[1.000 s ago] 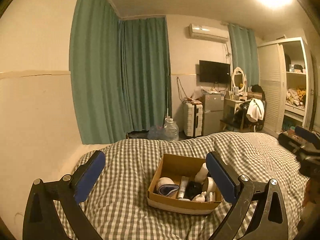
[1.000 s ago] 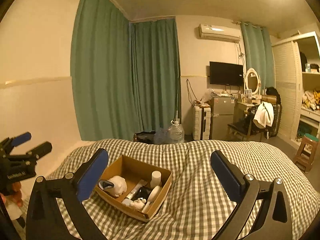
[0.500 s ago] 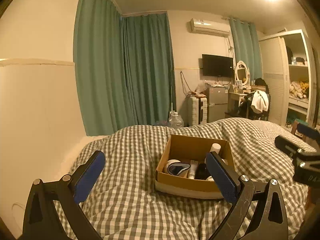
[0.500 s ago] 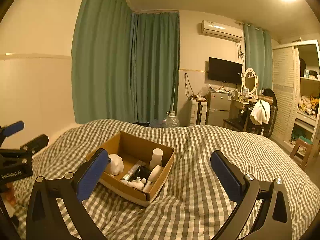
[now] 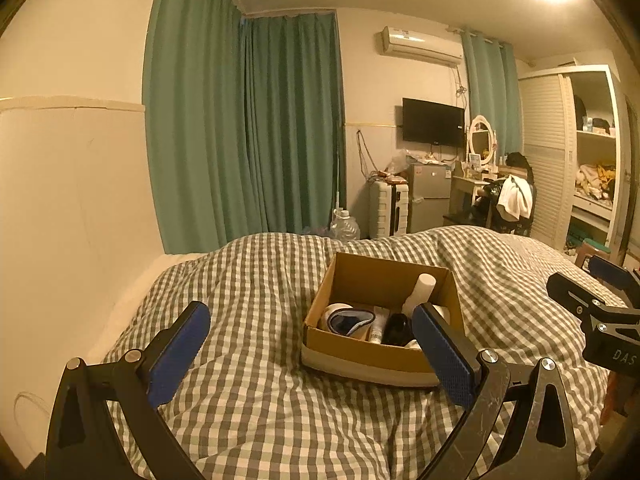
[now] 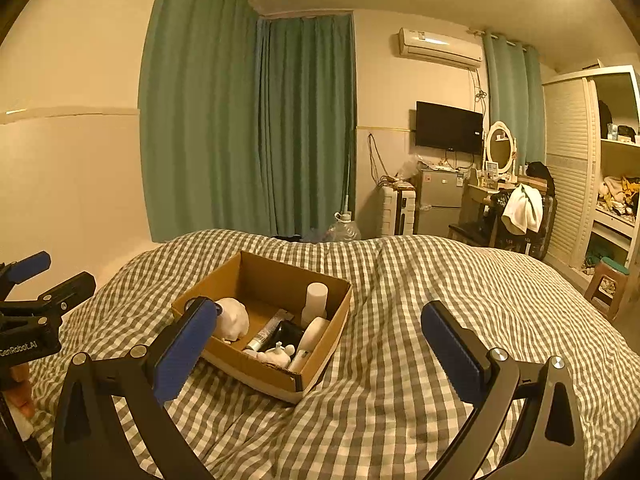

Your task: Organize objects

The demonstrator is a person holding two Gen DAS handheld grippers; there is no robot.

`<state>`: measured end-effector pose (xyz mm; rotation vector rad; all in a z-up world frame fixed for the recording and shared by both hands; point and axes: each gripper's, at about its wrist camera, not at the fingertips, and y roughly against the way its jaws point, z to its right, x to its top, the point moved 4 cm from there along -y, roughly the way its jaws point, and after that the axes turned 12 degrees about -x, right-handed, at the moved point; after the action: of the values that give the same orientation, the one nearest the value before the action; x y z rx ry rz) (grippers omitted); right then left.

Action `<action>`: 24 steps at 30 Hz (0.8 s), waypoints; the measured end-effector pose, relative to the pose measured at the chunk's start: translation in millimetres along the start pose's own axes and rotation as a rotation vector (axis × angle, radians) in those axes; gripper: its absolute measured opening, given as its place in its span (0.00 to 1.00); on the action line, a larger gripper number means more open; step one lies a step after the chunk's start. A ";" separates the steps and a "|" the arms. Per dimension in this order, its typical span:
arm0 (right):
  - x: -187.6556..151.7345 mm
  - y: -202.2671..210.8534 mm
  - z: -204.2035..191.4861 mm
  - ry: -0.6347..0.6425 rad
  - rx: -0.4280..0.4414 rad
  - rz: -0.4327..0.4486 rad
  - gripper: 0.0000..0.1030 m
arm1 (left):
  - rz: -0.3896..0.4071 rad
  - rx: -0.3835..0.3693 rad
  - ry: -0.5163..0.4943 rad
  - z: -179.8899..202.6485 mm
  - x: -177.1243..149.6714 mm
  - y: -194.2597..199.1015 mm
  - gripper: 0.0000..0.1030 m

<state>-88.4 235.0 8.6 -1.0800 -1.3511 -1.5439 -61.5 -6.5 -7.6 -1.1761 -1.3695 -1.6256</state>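
Note:
An open cardboard box (image 5: 372, 354) (image 6: 260, 374) lies on a grey checked duvet (image 5: 248, 412) (image 6: 400, 360). In it stand or lie a white bottle (image 5: 421, 290) (image 6: 316, 298), a slim tube (image 5: 378, 322) (image 6: 269, 329), a black item (image 5: 397, 324) (image 6: 289, 332), a blue-edged pouch (image 5: 349, 319) and a white lump (image 6: 233, 320). My left gripper (image 5: 310, 312) is open and empty, above the duvet just short of the box. My right gripper (image 6: 317, 306) is open too, with the box behind its left finger. Each gripper shows at the edge of the other's view.
A cream wall runs along the bed's left side, with green curtains (image 5: 256, 140) beyond the foot. A water jug (image 5: 344, 226), suitcase (image 5: 390, 210), small fridge (image 5: 430, 196), dressing table, draped chair (image 6: 520, 208), wardrobe shelves and a stool (image 6: 606, 286) fill the far right.
Both grippers have sunk toward the bed and come nearer the box, which now looks larger and is seen more from the side. Both stay open.

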 end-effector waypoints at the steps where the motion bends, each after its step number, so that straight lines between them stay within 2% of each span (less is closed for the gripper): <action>1: -0.3 -0.1 -0.4 0.004 -0.004 0.001 1.00 | -0.002 0.001 0.002 -0.5 -0.4 -0.1 1.00; 19: -4.5 0.7 -4.8 0.026 -0.004 -0.006 1.00 | -0.028 -0.006 0.018 -1.2 -8.6 -1.9 1.00; 24: -6.2 -0.3 -6.7 0.031 0.001 -0.015 1.00 | -0.029 -0.041 0.026 0.5 -7.9 -0.3 1.00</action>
<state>-87.3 228.5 2.2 -1.0436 -1.3412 -1.5647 -59.0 -6.3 -15.1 -1.1600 -1.3488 -1.6905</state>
